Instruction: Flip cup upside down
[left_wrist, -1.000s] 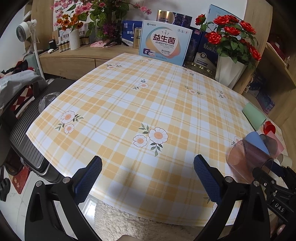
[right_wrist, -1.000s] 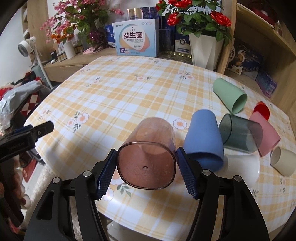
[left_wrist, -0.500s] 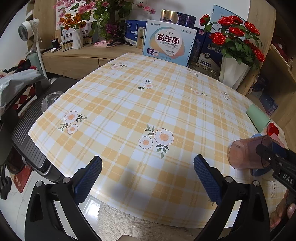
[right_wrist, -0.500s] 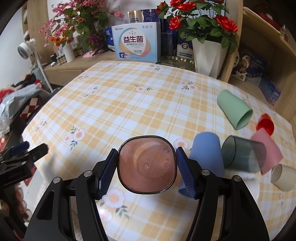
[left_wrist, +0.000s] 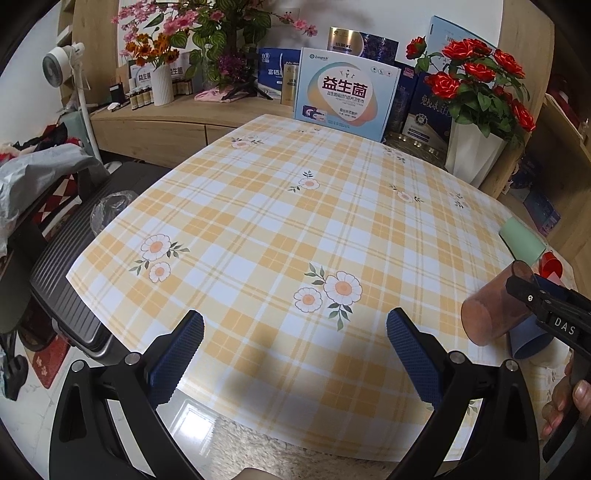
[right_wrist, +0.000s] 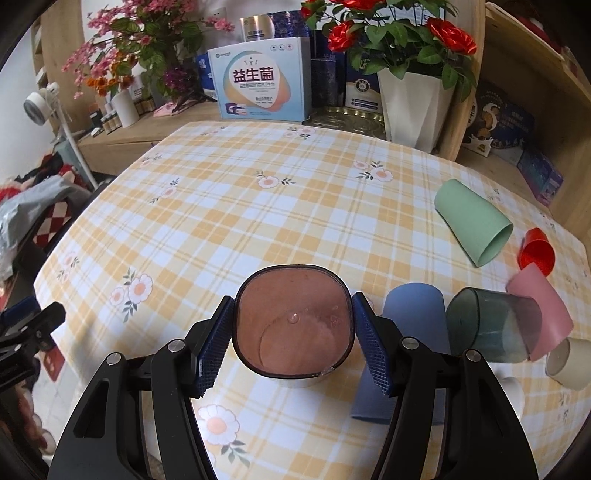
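My right gripper (right_wrist: 292, 325) is shut on a translucent brown cup (right_wrist: 291, 325) and holds it above the checked tablecloth (right_wrist: 258, 229). I look into its open mouth, with the base pointing away. In the left wrist view the brown cup (left_wrist: 491, 310) hangs tilted at the right edge, base toward the table's middle, held by the right gripper (left_wrist: 535, 299). My left gripper (left_wrist: 295, 343) is open and empty over the table's near edge.
Several cups lie on their sides at the right: blue (right_wrist: 410, 321), dark teal (right_wrist: 491, 325), pink (right_wrist: 543, 306), green (right_wrist: 472, 225), red (right_wrist: 535, 251), cream (right_wrist: 569, 362). A white vase of roses (right_wrist: 413, 103) and boxes (right_wrist: 262, 88) stand behind the table. A black chair (left_wrist: 74, 266) is at left.
The right gripper has turned the brown cup, so I now see into its mouth instead of its base. It has also lifted the cup slightly. The left gripper has stayed open.
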